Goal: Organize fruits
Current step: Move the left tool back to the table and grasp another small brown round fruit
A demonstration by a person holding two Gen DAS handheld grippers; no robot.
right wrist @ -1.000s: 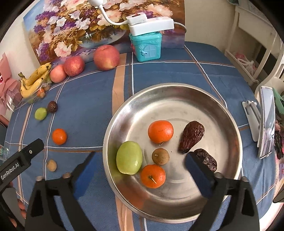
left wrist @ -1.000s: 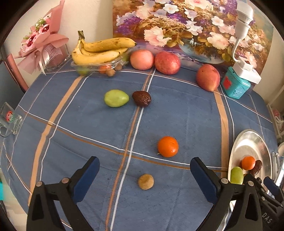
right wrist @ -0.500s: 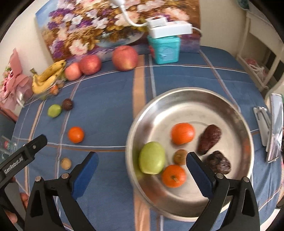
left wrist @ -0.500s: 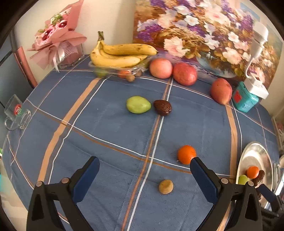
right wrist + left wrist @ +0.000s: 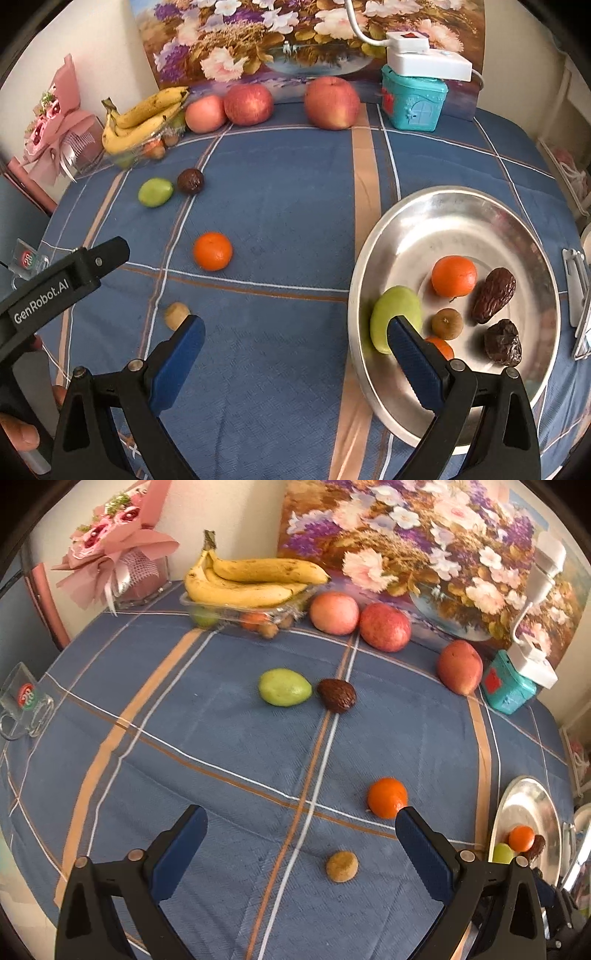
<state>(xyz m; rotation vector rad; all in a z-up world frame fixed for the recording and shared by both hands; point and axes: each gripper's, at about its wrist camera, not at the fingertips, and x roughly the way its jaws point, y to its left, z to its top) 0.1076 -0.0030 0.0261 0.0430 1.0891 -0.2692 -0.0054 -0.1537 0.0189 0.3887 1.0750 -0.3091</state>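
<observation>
On the blue checked cloth lie a tangerine (image 5: 387, 797) (image 5: 213, 251), a small tan longan (image 5: 341, 866) (image 5: 176, 314), a green fruit (image 5: 284, 686) (image 5: 155, 191) and a dark date (image 5: 337, 695) (image 5: 190, 180). A steel plate (image 5: 436, 206) (image 5: 528, 805) at the right holds two tangerines, a green fruit, a longan and two dates. My left gripper (image 5: 301, 825) is open and empty, with the longan between its fingers ahead. My right gripper (image 5: 295, 332) is open and empty, left of the plate.
At the back stand a tray of bananas (image 5: 251, 583), three apples (image 5: 384, 626), a teal box (image 5: 508, 688) with a white charger, a floral picture and a pink bouquet (image 5: 114, 554). A glass mug (image 5: 24, 709) sits at the left edge.
My right gripper has swung left, off the plate and toward the loose fruit. My left gripper's view has shifted left and back a little; both stay open.
</observation>
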